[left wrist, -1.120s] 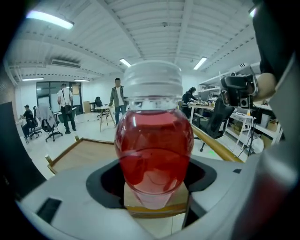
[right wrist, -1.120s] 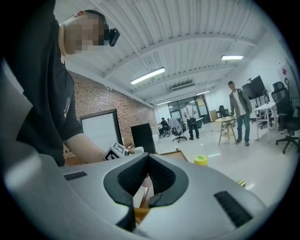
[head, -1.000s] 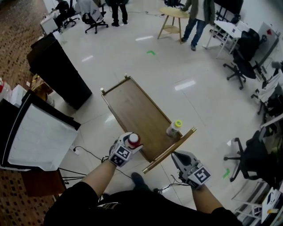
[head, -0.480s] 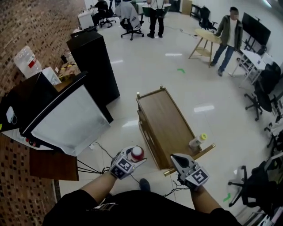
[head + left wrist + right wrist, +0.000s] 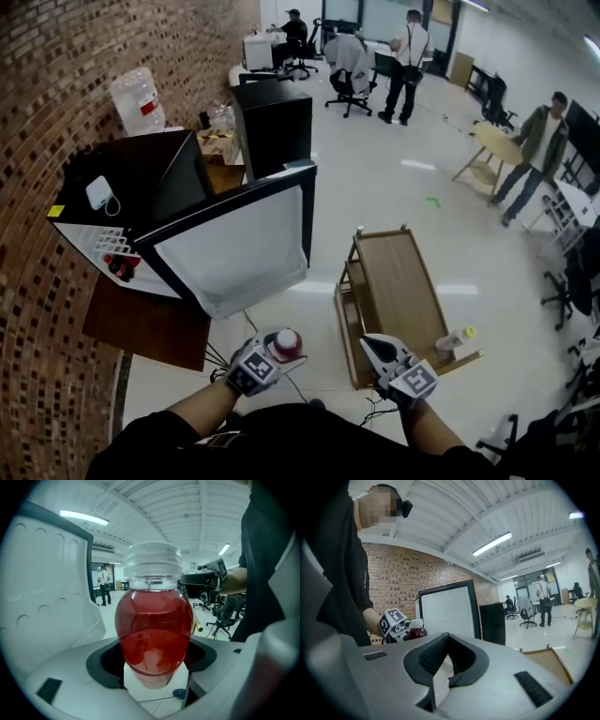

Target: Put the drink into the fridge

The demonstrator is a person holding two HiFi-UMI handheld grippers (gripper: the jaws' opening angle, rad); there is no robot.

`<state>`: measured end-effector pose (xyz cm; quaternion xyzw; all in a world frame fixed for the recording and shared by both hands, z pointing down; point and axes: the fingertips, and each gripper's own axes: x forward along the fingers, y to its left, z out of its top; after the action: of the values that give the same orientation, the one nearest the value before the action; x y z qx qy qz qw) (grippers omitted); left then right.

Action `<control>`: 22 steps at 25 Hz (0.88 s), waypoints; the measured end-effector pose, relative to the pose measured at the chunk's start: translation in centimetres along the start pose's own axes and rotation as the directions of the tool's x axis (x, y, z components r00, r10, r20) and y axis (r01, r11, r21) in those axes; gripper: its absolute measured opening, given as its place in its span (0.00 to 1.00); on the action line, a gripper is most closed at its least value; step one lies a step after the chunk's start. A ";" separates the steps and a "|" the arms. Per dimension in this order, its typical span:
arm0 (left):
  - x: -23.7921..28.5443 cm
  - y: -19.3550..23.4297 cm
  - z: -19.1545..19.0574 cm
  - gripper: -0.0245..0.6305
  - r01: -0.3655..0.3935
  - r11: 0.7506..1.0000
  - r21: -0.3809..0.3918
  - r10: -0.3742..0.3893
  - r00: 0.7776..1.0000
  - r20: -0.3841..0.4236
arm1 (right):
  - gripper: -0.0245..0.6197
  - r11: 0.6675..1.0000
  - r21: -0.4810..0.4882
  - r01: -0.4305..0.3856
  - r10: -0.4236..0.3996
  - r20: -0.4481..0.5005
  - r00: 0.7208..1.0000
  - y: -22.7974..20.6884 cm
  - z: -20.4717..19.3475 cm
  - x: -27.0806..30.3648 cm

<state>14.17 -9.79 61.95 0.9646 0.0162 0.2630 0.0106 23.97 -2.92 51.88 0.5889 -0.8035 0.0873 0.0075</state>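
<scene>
Red liquid fills the drink (image 5: 287, 343), a small rounded bottle with a clear cap, held upright in the left claw (image 5: 277, 354). The left gripper view shows the claw's two pale jaws spread wide around the bottle's belly, with their dark pads pressed to its sides. The drink is in the air above the pale floor (image 5: 394, 187), low in the head view. It is below the open door of the fridge (image 5: 141, 187) and not yet inside it.

The right claw (image 5: 371, 347) is beside it, at about the same height. In the right gripper view its dark pads meet at the tips, so it is closed with nothing between them.

The fridge is a small black box against a brick wall (image 5: 37, 141). Its door (image 5: 234, 248) swings out toward the person and shows a white inner face. Red items show on a shelf inside, too small to identify. A small white object (image 5: 98, 192) lies on top of the fridge.

To the right of the door is a low wooden counter (image 5: 394, 281) with raised rails. A second bottle with a yellow cap (image 5: 454, 338) lies near its closest corner.

Farther back are a black cabinet (image 5: 272, 122), office chairs and several people standing in an open office.
</scene>
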 end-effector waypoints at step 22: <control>-30.5 16.7 -9.6 0.56 -0.340 0.847 -0.409 0.420 0.899 0.122 | 0.04 0.895 -0.087 -0.438 0.434 -0.061 0.899 20.5 3.7 24.6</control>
<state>-16.54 -27.50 55.27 0.9500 -0.2280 0.1564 0.1454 -2.65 -20.78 48.36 0.3909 -0.9180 0.0589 0.0326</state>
